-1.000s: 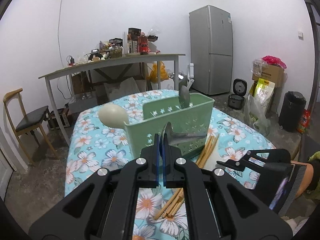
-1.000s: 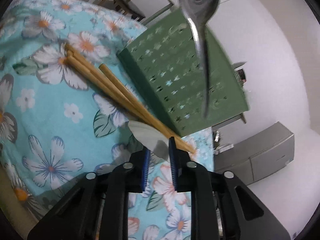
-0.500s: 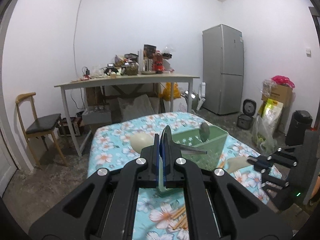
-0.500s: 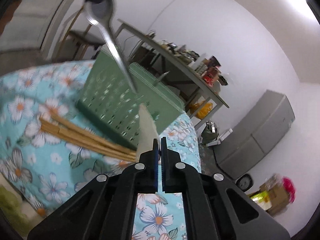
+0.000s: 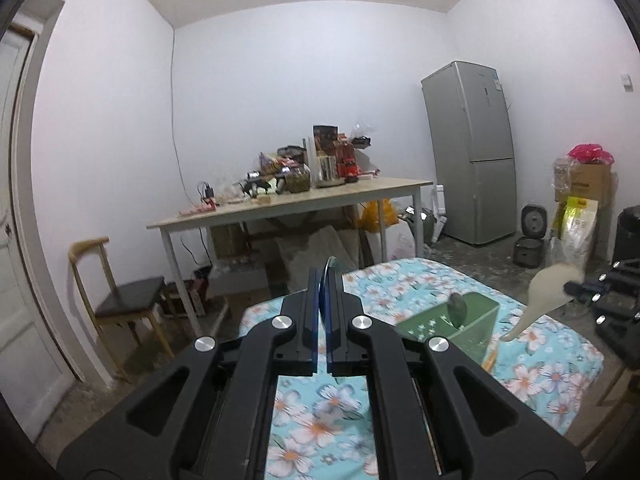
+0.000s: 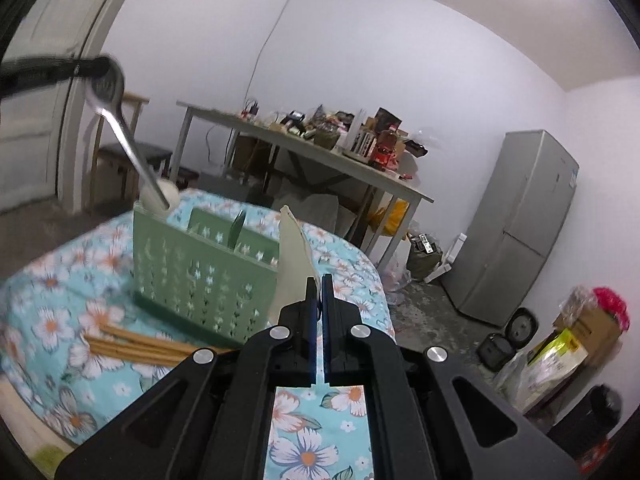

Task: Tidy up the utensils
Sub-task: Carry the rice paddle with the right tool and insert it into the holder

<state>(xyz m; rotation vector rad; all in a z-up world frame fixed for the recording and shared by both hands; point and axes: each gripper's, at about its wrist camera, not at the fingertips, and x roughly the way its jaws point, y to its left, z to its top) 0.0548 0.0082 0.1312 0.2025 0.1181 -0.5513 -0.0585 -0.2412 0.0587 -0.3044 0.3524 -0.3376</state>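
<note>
My left gripper [image 5: 326, 280] is shut on the bowl of a metal spoon [image 6: 120, 128], whose handle hangs down over the left end of the green slotted basket [image 6: 200, 276]. My right gripper [image 6: 318, 284] is shut on a cream spoon [image 5: 548, 292] and holds it in the air to the right of the basket [image 5: 460, 324]. A second metal spoon [image 5: 457, 309] stands in the basket. Another cream spoon's round bowl [image 6: 162, 196] shows at the basket's far left corner. Wooden chopsticks [image 6: 140, 346] lie on the floral cloth in front of the basket.
The floral-clothed table [image 5: 400, 280] drops off to the floor on all sides. Beyond it are a cluttered long table [image 5: 288, 200], a wooden chair [image 5: 120, 300], a grey fridge [image 5: 468, 152], and boxes and bags [image 5: 580, 200] on the right.
Both grippers have risen well above the table. The right gripper shut on the cream spoon, lifted it off the cloth and rolled upright. The left carried the metal spoon upward.
</note>
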